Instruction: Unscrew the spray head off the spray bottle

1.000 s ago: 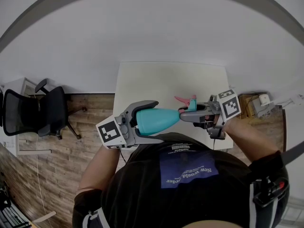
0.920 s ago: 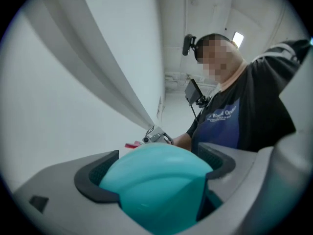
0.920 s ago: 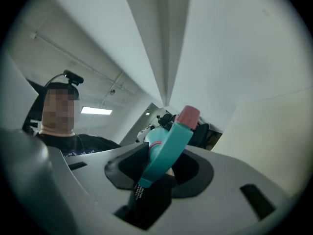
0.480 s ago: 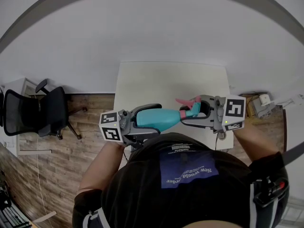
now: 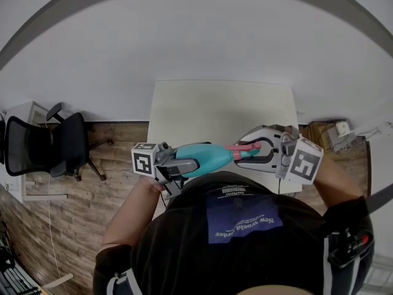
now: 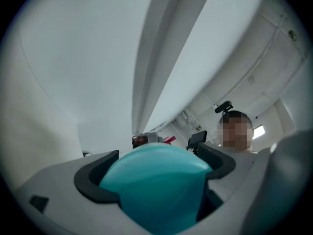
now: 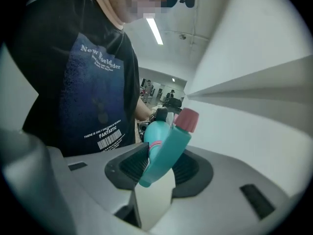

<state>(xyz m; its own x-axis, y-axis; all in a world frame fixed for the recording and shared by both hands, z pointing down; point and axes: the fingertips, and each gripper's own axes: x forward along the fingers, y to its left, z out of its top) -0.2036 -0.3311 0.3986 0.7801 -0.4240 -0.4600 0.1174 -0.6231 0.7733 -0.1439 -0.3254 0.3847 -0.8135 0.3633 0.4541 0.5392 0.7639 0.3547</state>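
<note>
spray bottle (image 5: 202, 155): teal | spray head (image 7: 168, 148): teal, pink nozzle (image 7: 187, 120) | table (image 5: 221, 106): cream | chair (image 5: 46, 143): black

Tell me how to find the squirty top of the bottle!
Find the white rectangular table; over its near edge a person in a dark T-shirt holds a teal plastic spray bottle sideways, its fat end in the left tongs. The teal spray head is the narrow end, clamped in the right tongs. It alone carries a pink nozzle cap.
</note>
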